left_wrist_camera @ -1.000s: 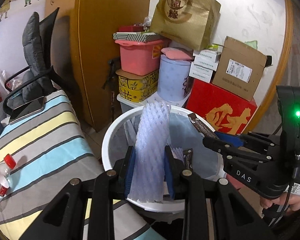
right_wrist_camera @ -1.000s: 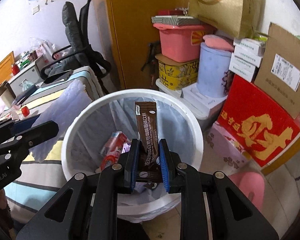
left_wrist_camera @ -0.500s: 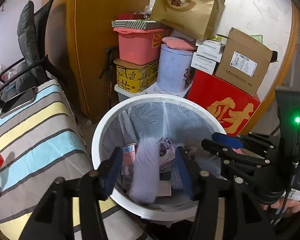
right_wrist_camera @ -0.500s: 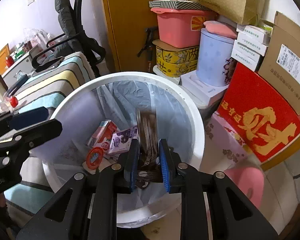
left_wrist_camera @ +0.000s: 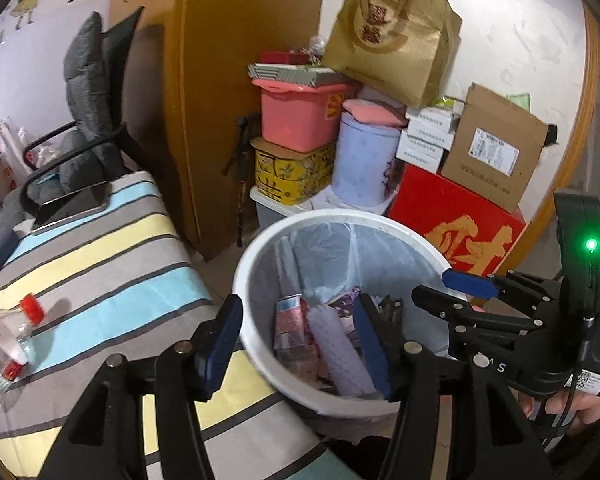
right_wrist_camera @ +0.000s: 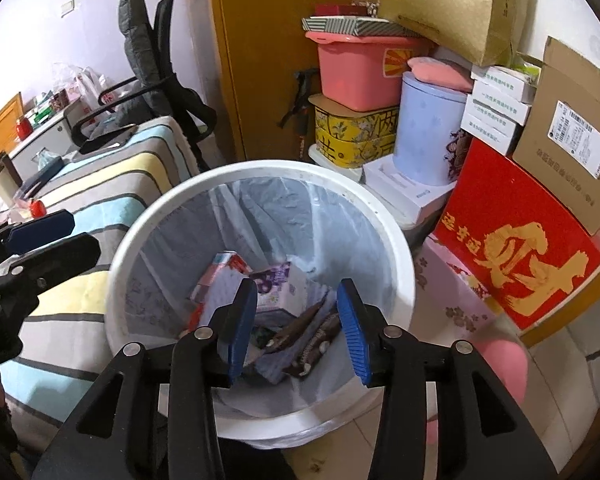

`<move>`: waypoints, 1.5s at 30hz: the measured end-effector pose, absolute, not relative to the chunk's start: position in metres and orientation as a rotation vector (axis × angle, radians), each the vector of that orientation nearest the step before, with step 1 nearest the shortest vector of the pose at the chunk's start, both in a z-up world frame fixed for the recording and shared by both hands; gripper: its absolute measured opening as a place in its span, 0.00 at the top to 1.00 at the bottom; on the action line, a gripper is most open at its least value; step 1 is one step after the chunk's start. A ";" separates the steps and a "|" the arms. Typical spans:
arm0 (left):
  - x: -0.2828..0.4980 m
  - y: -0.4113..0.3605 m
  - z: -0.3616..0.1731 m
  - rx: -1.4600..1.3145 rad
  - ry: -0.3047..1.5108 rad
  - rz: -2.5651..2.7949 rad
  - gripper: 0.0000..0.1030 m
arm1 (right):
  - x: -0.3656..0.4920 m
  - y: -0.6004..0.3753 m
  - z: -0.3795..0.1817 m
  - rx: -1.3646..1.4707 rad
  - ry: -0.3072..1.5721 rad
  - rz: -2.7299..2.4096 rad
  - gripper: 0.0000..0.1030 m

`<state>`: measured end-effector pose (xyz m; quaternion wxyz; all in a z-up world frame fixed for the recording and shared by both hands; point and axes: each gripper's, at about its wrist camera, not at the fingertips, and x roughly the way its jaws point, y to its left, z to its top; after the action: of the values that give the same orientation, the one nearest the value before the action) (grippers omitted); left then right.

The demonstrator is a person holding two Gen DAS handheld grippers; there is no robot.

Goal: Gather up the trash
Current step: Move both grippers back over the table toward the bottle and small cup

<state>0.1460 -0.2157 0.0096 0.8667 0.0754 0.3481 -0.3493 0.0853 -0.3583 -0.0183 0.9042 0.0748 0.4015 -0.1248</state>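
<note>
A white trash bin [left_wrist_camera: 340,220] with a clear liner stands on the floor beside the striped table; it also shows in the right wrist view [right_wrist_camera: 260,170]. Inside lie a white foam fruit net [left_wrist_camera: 336,336], cartons, and brown coffee sachets [right_wrist_camera: 300,326]. My left gripper [left_wrist_camera: 298,344] is open and empty above the bin's near rim. My right gripper [right_wrist_camera: 296,324] is open and empty over the bin. The right gripper also shows in the left wrist view [left_wrist_camera: 452,286], and the left gripper in the right wrist view [right_wrist_camera: 56,236].
A striped cloth table [left_wrist_camera: 92,256] lies left of the bin with a plastic bottle [left_wrist_camera: 8,336] and a phone [left_wrist_camera: 72,204]. Stacked boxes, a pink tub [left_wrist_camera: 300,116] and a red box [left_wrist_camera: 456,216] stand behind the bin. An office chair [left_wrist_camera: 88,120] stands at the far left.
Both grippers opened over the bin. The foam net dropped from my left gripper and the coffee sachet from my right; both now lie in the bin.
</note>
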 end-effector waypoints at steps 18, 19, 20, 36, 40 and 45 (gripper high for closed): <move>0.132 -0.111 0.038 0.099 0.624 -0.533 0.38 | 0.089 -0.288 0.011 0.100 0.735 -0.155 0.50; 0.131 -0.106 0.039 0.094 0.618 -0.525 0.38 | 0.089 -0.285 0.012 0.099 0.732 -0.151 0.49; 0.130 -0.100 0.040 0.089 0.614 -0.513 0.38 | 0.090 -0.281 0.013 0.096 0.730 -0.143 0.49; 0.127 0.031 0.037 0.009 0.575 -0.269 0.32 | 0.121 -0.185 0.013 0.042 0.731 0.044 0.43; 0.129 0.070 0.031 -0.033 0.585 -0.203 0.32 | 0.131 -0.161 0.009 0.043 0.741 0.087 0.42; 0.134 0.104 0.024 -0.057 0.599 -0.145 0.32 | 0.148 -0.133 0.002 0.068 0.761 0.139 0.42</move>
<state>0.1340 0.1043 0.0240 0.9525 -0.0282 0.2948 -0.0714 0.1478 -0.1326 0.0019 0.9256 0.0331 0.3708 0.0678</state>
